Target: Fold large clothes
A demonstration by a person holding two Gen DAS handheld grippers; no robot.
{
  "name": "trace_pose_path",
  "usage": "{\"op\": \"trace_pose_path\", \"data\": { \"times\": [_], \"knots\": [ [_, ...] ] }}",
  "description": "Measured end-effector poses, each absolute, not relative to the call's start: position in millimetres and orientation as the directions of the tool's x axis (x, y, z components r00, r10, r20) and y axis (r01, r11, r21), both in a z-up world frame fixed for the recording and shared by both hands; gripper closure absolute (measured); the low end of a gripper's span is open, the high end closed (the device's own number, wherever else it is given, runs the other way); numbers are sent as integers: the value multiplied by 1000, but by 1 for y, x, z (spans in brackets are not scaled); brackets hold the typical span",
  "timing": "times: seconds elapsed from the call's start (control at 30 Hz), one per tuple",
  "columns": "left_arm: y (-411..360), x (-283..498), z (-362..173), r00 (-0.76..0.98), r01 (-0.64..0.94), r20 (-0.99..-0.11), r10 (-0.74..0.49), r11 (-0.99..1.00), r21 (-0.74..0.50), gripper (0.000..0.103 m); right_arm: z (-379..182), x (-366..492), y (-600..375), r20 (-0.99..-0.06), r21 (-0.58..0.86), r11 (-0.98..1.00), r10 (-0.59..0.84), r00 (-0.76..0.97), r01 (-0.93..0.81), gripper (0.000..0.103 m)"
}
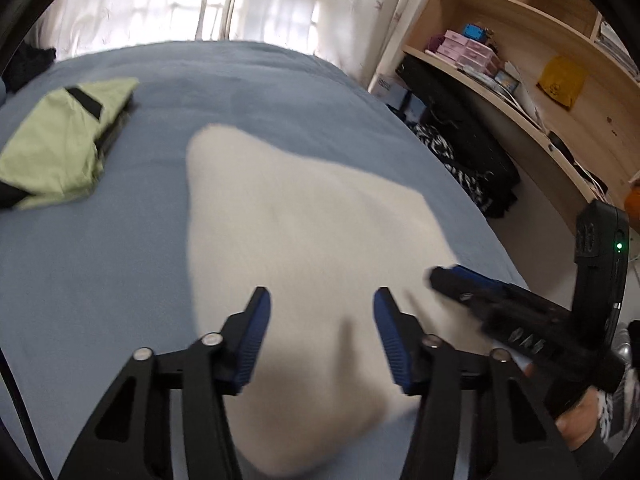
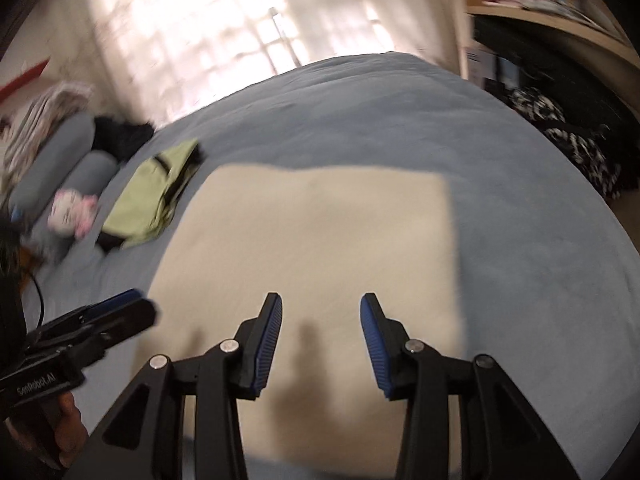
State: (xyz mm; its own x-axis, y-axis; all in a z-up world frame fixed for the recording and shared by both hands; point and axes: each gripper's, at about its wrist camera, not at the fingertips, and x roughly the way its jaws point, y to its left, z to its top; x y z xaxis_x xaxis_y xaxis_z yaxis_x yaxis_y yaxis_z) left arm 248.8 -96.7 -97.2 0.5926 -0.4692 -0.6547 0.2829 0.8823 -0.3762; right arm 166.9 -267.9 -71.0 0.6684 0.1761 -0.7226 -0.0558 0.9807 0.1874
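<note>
Bed: blue-grey cover (image 1: 280,92) fills both views; sunlit curtains (image 1: 160,0) hang behind it.
Far left: grey bolsters (image 2: 60,160) and a pink-and-white soft toy (image 2: 72,210) lie at the bed's edge, seen in the right wrist view.
Green garment (image 1: 60,144): folded, with black trim, left of the cream piece and apart from it.
Cream garment (image 1: 312,248): folded flat into a rough rectangle on the bed's middle, blurred; it lies below both tongs.
Left tongs (image 1: 322,336): released, blue pads spread wide, hovering over the cream garment's near part.
Right tongs (image 2: 321,340): released, likewise above the near part, casting a shadow on it.
Right side: wooden shelves (image 1: 520,60) hold boxes and books; dark bags (image 1: 472,152) sit on the floor.
</note>
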Motion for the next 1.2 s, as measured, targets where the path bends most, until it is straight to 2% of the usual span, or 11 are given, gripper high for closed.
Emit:
{"op": "trace_pose_path", "data": {
  "times": [0.13, 0.17, 0.2, 0.23, 0.33, 0.47, 0.5, 0.67, 1.2],
  "knots": [
    [-95, 241, -110, 618, 265, -651, -441, 896, -356, 61, -85, 167, -270, -737, 50, 999, 32, 676, 7, 65],
    [-93, 239, -112, 619, 269, -647, -445, 895, -357, 62, -88, 166, -281, -740, 44, 998, 7, 673, 37, 72],
    [-91, 238, -114, 616, 273, -642, -456, 888, -370, 62, -91, 164, -287, -744, 54, 997, 6, 668, 51, 92],
    [-88, 238, -116, 614, 274, -638, -465, 883, -381, 64, -93, 161, -298, -750, 57, 995, -7, 661, 76, 103],
    [-83, 237, -122, 608, 278, -637, -474, 879, -388, 66, -97, 150, -311, -750, 89, 993, 16, 661, 77, 103],
    [-88, 236, -121, 621, 272, -642, -450, 892, -362, 66, -96, 142, -305, -737, -47, 991, -117, 665, 122, 103],
    [-88, 235, -121, 623, 271, -643, -446, 894, -358, 66, -96, 141, -309, -737, -65, 986, -150, 658, 153, 100],
    [-89, 235, -120, 622, 257, -648, -440, 896, -362, 66, -114, 141, -342, -803, 91, 970, -64, 593, 227, 100],
    [-74, 211, -108, 568, 143, -729, -383, 918, -371, 64, -94, 104, -335, -808, 177, 952, -4, 589, 251, 100]
  ]
}}
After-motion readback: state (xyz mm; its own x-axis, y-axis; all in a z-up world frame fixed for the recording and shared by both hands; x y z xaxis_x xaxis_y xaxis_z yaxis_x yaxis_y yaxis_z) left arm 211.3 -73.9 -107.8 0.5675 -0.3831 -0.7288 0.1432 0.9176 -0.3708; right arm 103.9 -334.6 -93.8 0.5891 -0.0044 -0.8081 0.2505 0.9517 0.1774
